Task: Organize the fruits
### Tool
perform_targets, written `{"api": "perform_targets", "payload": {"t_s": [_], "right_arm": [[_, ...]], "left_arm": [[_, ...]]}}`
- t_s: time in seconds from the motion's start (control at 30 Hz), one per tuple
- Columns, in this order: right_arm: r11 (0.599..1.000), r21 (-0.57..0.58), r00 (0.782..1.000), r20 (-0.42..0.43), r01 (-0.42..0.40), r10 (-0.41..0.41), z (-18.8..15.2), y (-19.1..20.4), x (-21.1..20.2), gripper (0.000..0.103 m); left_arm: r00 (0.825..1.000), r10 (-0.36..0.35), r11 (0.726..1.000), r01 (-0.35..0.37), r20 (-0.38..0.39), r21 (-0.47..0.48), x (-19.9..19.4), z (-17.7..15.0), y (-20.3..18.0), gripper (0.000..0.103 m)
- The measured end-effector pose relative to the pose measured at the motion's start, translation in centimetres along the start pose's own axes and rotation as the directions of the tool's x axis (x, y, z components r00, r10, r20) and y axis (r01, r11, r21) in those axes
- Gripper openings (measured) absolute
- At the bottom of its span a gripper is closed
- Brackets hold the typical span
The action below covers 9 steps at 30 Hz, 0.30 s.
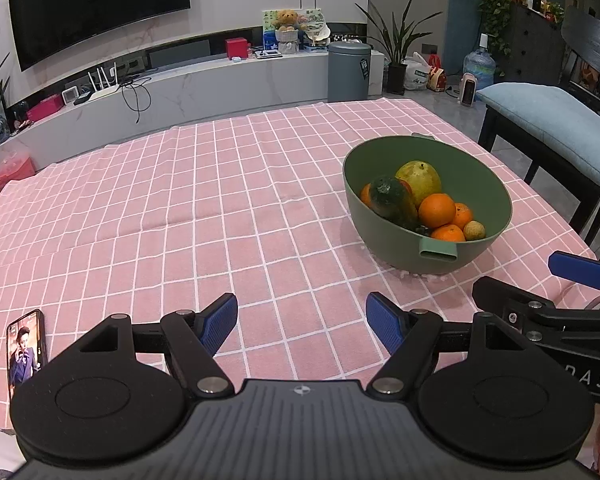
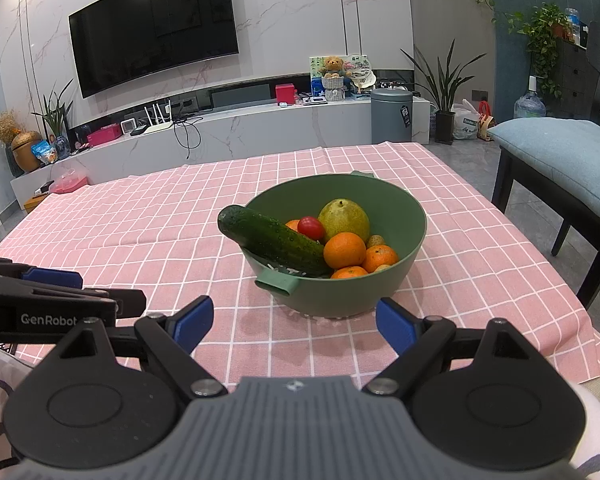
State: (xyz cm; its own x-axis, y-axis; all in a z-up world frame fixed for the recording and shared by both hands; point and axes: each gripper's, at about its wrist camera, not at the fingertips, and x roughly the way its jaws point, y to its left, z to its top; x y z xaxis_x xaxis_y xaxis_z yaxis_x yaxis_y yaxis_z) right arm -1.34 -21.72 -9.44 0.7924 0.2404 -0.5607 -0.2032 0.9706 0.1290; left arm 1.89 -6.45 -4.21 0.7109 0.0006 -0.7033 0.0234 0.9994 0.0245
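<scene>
A green bowl (image 1: 480, 184) (image 2: 412, 216) stands on the pink checked tablecloth (image 1: 204, 208) (image 2: 148, 216). It holds a cucumber (image 2: 276, 240) (image 1: 392, 198) that leans over the rim, a green-yellow pear (image 2: 345, 219) (image 1: 418, 178), several oranges (image 2: 344, 249) (image 1: 437, 210), a red tomato (image 2: 311, 227) and a small brown fruit (image 1: 475, 230). My left gripper (image 1: 302, 322) is open and empty, low over the cloth, left of the bowl. My right gripper (image 2: 294, 324) is open and empty, just in front of the bowl.
A phone (image 1: 26, 350) with a lit screen lies at the table's near left. A bench with a blue cushion (image 1: 552, 124) (image 2: 560, 156) stands right of the table. A TV cabinet (image 2: 220, 132) and grey bin (image 2: 392, 114) stand beyond.
</scene>
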Motion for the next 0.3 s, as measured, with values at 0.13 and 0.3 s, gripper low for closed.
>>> {"api": "perform_targets", "payload": {"t_s": [0.13,0.3], "right_arm": [[1.000,0.000,1.000,0.000,0.000,0.000,0.00,0.00,0.01,0.085],[1.000,0.000,1.000,0.000,0.000,0.000,-0.01,-0.01,0.01,0.085]], "left_arm": [[1.000,0.000,1.000,0.000,-0.001,-0.001,0.00,0.01,0.00,0.086],[1.000,0.004,1.000,-0.004,0.010,0.005,-0.33,-0.13,0.05,0.086]]}}
